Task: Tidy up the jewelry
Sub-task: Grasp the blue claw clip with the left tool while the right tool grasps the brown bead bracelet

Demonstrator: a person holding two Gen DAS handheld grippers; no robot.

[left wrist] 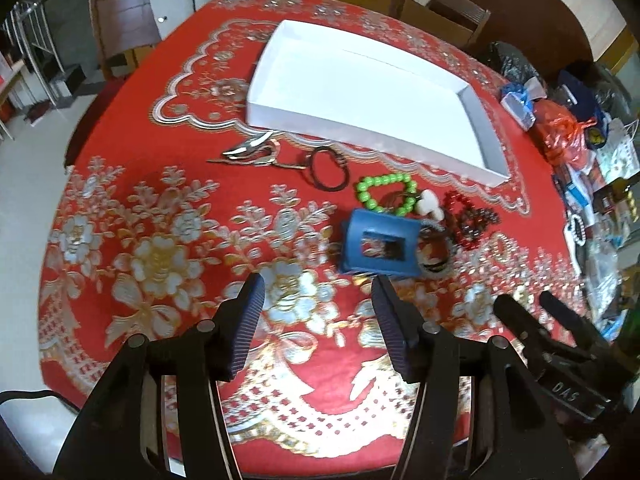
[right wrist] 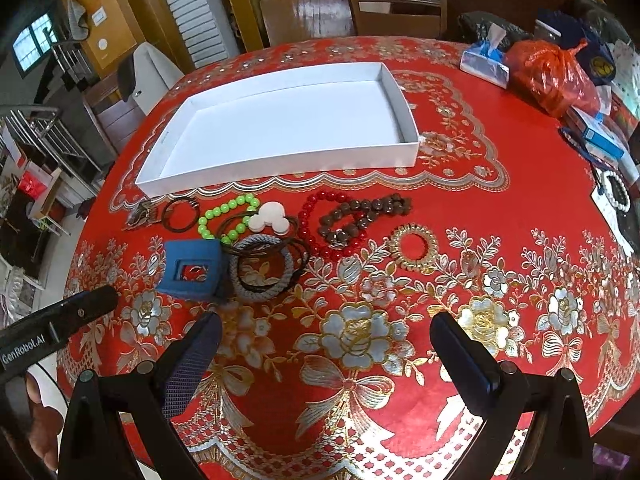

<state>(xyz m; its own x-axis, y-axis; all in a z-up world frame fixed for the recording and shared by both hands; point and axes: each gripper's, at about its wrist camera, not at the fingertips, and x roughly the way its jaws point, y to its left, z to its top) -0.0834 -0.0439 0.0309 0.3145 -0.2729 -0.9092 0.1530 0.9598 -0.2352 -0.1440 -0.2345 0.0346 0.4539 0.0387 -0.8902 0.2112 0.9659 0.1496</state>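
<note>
Jewelry lies in a loose cluster on the red floral tablecloth [right wrist: 460, 208], just in front of the near wall of a shallow white tray [right wrist: 280, 160] whose floor is bare. Within the cluster, a green bead bracelet [right wrist: 224, 216] touches a white clover-shaped piece [right wrist: 272, 218]; a red bead bracelet [right wrist: 320, 224] overlaps a brown bead strand [right wrist: 360, 212], and a gold beaded ring [right wrist: 414, 246] sits apart at the right. A dark thin bangle [right wrist: 180, 214] and a silver clip [left wrist: 248, 150] lie toward the left end. Nearest the grippers, a blue square hair claw [right wrist: 192, 270] leans against a grey corded bangle [right wrist: 260, 268] tangled with dark cords. Open cloth stretches between the cluster and the near table edge, and more to the right of the gold ring. Clutter, including an orange plastic bag [right wrist: 548, 76] and a tissue pack [right wrist: 484, 62], crowds the far right edge. The left gripper [left wrist: 318, 300] hovers just short of the blue claw, fingers spread and holding nothing; the right gripper [right wrist: 326, 336] hangs over bare cloth, fingers wide apart, also unloaded.
</note>
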